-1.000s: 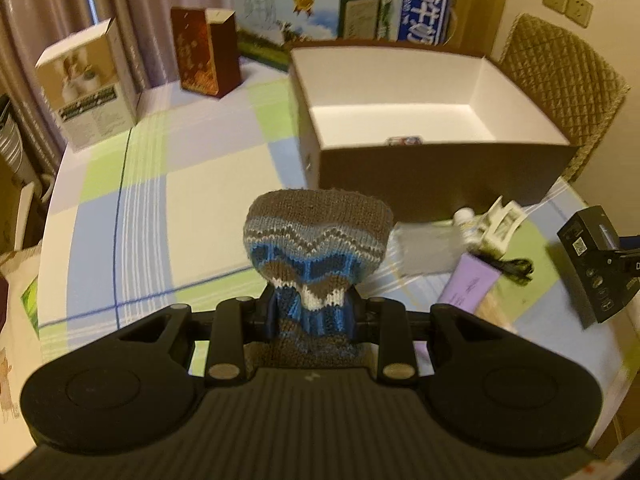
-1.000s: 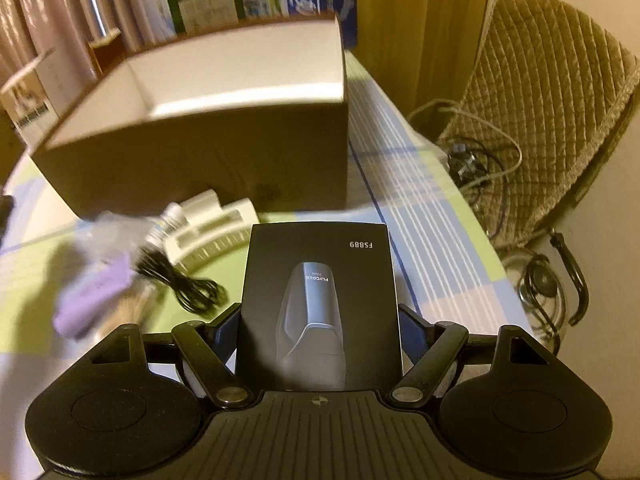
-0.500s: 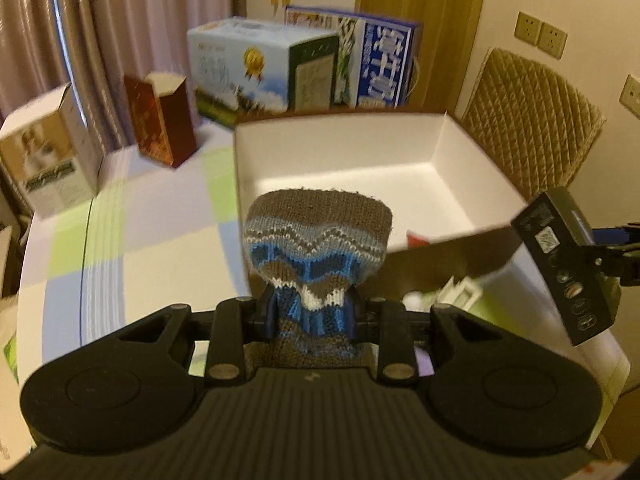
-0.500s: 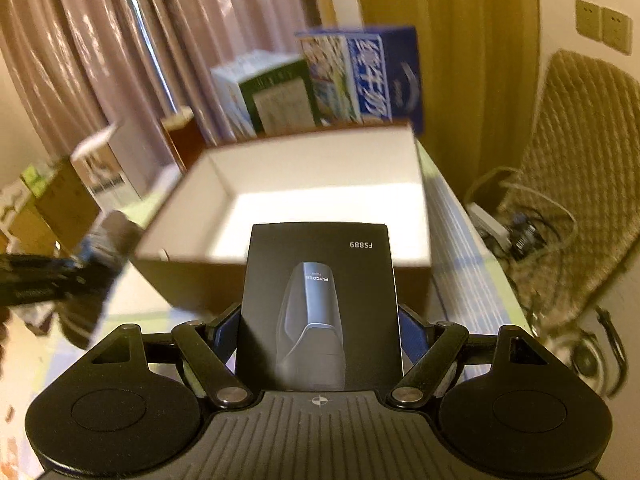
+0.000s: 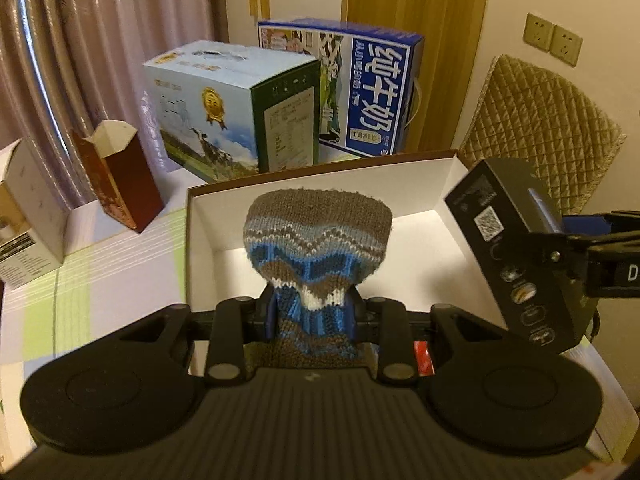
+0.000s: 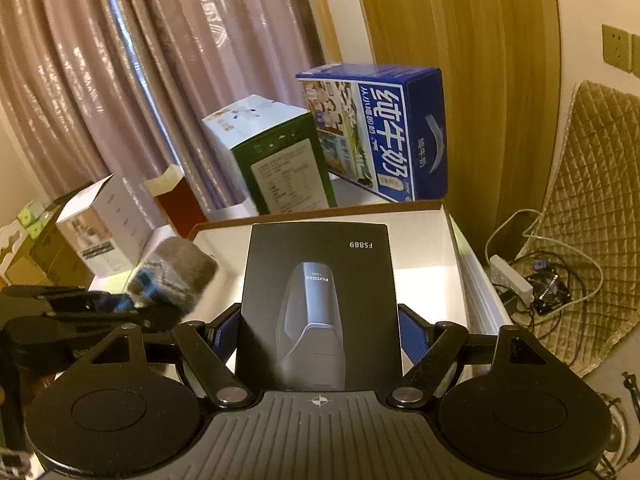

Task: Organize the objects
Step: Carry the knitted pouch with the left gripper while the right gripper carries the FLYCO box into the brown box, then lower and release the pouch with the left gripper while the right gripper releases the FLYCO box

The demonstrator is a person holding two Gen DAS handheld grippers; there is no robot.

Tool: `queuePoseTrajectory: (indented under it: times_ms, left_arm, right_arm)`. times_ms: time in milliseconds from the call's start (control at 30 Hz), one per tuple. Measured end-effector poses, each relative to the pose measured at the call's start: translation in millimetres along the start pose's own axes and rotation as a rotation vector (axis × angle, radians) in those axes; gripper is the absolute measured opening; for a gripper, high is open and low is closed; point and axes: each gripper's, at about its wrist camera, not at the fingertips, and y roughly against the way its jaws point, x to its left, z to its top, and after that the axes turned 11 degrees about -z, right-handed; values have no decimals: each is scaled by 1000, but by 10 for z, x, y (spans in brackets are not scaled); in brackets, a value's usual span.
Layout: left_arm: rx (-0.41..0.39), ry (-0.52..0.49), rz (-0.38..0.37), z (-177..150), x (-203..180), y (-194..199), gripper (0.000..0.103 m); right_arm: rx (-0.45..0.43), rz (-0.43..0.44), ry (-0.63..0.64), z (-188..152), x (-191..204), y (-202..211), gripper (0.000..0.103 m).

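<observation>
My left gripper (image 5: 312, 312) is shut on a knitted brown and blue sock (image 5: 318, 236) and holds it above the open cardboard box (image 5: 200, 216), over its white inside. My right gripper (image 6: 320, 320) is shut on a black shaver box (image 6: 320, 304) marked FS889, held over the same cardboard box (image 6: 452, 232). The shaver box (image 5: 520, 256) also shows at the right of the left wrist view, and the sock (image 6: 176, 276) at the left of the right wrist view.
Behind the cardboard box stand a green and blue milk carton (image 5: 228, 108) and a blue milk carton (image 5: 360, 88). A dark red open box (image 5: 120, 176) and a white box (image 5: 28, 216) stand at the left. A quilted chair (image 5: 536, 128) is at the right. Cables and a power strip (image 6: 516, 280) lie on the floor.
Both grippers have risen from the table and moved forward over the open cardboard box, each still holding its object. The small items on the tablecloth have dropped out of view.
</observation>
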Motion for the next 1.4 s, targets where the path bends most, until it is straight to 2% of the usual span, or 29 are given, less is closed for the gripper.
queuePoseTrajectory:
  times_ms: [233, 567, 733, 800, 900, 1033, 1267, 1400]
  left_arm:
    - [55, 0, 24, 230, 105, -501, 27]
    - [131, 7, 57, 306, 273, -1101, 28]
    - [139, 7, 62, 352, 302, -1229, 38]
    - [132, 5, 58, 359, 302, -1231, 54]
    - [123, -17, 60, 362, 298, -1221, 62]
    - [127, -9, 67, 369, 342, -1220, 63]
    - [126, 2, 66, 355, 407, -1184, 70]
    - [121, 4, 67, 341, 422, -1143, 74]
  right_arm:
    - [42, -41, -8, 151, -16, -491, 76]
    - [116, -100, 10, 161, -29, -1075, 76]
    - [130, -107, 10, 182, -24, -1214, 76]
    - [136, -108, 7, 191, -26, -1255, 76]
    - [143, -107, 3, 201, -23, -1309, 76]
    - [153, -114, -1, 201, -12, -1375, 76]
    - [166, -89, -33, 209, 13, -1474, 76]
    - [129, -63, -78, 231, -8, -1437, 76]
